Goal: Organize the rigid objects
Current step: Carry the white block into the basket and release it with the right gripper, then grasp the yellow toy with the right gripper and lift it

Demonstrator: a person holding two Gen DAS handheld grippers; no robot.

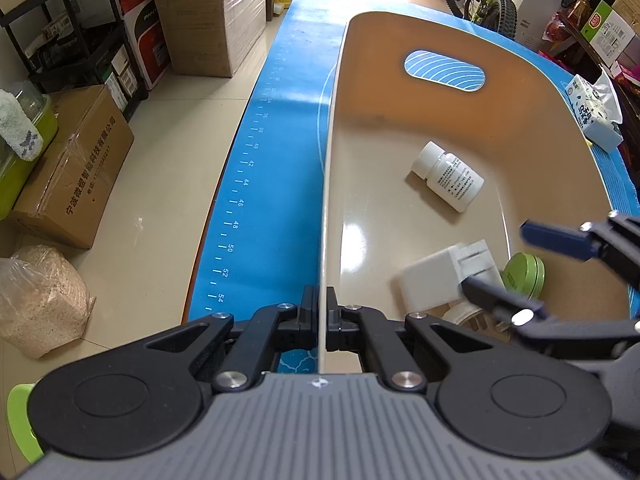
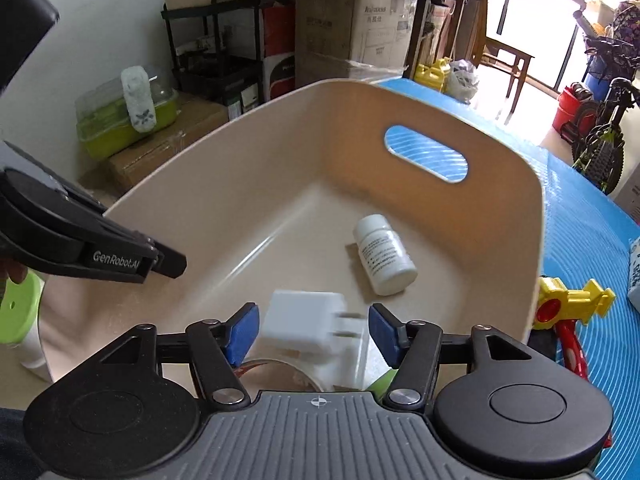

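Observation:
A beige bin [image 1: 516, 128] [image 2: 536, 240] stands on a blue mat [image 1: 280, 152]. My left gripper [image 1: 323, 320] [image 2: 176, 266] is shut on the bin's thin left wall. Inside the bin a white pill bottle [image 1: 448, 176] [image 2: 384, 260] lies on its side, and a green round tin [image 1: 524, 274] sits near the front. A white plug charger [image 1: 436, 280] [image 2: 304, 320], blurred, is between the blue pads [image 2: 240, 334] of my right gripper [image 2: 314, 330] [image 1: 496, 258]. The pads stand apart from it, so the gripper is open. A clear round thing [image 2: 280, 372] lies under the charger.
A tissue pack [image 1: 596, 116] and a yellow and red toy [image 2: 568, 304] lie on the mat right of the bin. Cardboard boxes [image 1: 72, 168], a black shelf and a bag sit on the floor to the left. Bicycles [image 2: 600, 148] stand at the back.

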